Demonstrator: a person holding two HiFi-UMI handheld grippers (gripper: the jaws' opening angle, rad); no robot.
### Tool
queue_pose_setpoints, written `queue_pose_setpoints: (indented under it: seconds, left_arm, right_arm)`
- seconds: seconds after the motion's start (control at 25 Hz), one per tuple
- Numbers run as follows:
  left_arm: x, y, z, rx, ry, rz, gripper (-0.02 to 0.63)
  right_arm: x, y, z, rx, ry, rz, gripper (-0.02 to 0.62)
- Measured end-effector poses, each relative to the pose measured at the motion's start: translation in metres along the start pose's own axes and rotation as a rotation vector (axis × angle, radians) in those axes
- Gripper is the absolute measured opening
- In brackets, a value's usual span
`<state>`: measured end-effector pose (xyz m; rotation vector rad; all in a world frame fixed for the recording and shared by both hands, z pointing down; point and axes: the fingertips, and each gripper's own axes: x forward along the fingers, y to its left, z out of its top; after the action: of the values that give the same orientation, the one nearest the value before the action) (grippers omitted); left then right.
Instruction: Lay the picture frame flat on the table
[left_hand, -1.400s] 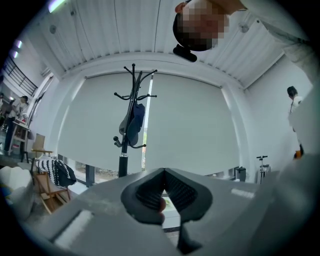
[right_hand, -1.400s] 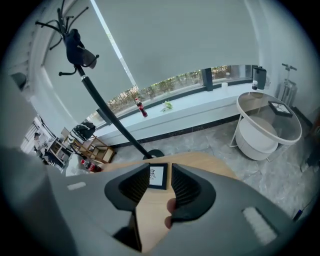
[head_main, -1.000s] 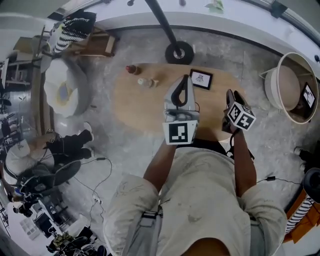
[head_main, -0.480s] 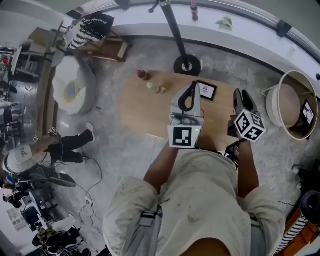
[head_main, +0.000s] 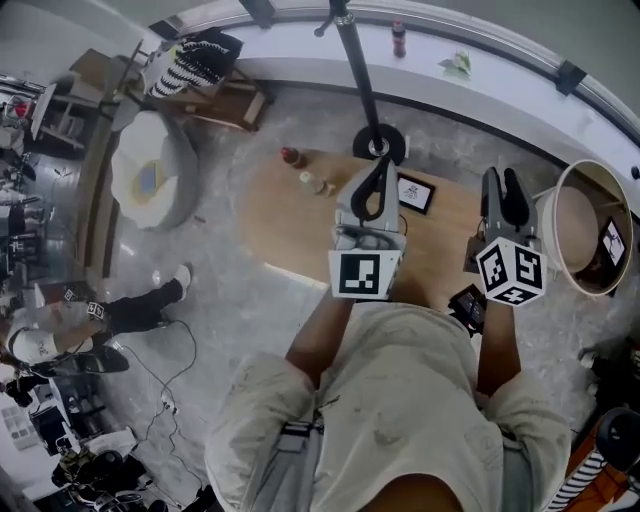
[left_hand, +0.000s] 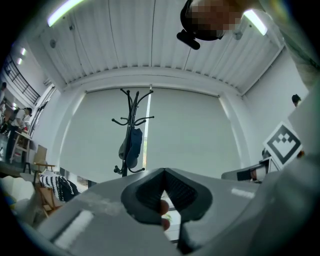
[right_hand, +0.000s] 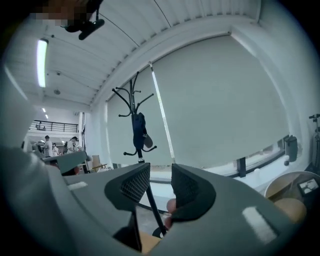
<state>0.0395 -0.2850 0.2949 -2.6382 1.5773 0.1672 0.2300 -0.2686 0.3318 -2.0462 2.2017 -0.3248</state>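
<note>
The black picture frame (head_main: 416, 194) with a white print sits at the far side of the oval wooden table (head_main: 290, 220), its face showing to the head view; whether it lies fully flat I cannot tell. My left gripper (head_main: 381, 163) hangs raised just left of the frame, jaws shut tip to tip with nothing in them. In the left gripper view the gripper (left_hand: 164, 172) points at the blinds. My right gripper (head_main: 501, 172) is held up to the right of the frame, apart from it. In the right gripper view the gripper (right_hand: 160, 175) shows a narrow empty gap.
Small bottles (head_main: 292, 157) stand at the table's far left. A coat rack's base (head_main: 378, 146) sits behind the table, its pole (left_hand: 131, 135) in both gripper views. A round white basket (head_main: 590, 215) stands to the right. A person (head_main: 60, 320) is at the left.
Both grippers have risen, and the right one has swung rightward, away from the frame. The head view has shifted. The frame itself stays on the table.
</note>
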Motion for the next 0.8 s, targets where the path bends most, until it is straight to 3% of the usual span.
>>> queue_pose_setpoints:
  seconds: [0.4, 0.56, 0.8]
  left_arm:
    - [-0.002, 0.003, 0.025, 0.032, 0.007, 0.019, 0.005]
    - [-0.001, 0.002, 0.038, 0.062, 0.002, 0.024, 0.005]
    - [-0.002, 0.002, 0.041, 0.065, 0.023, 0.02, 0.005]
  right_arm:
    - [-0.031, 0.046, 0.096, -0.244, -0.225, 0.019, 0.138]
    - [-0.038, 0.055, 0.11, -0.305, -0.26, 0.02, 0.138]
    - [-0.036, 0.054, 0.105, -0.291, -0.249, 0.018, 0.138]
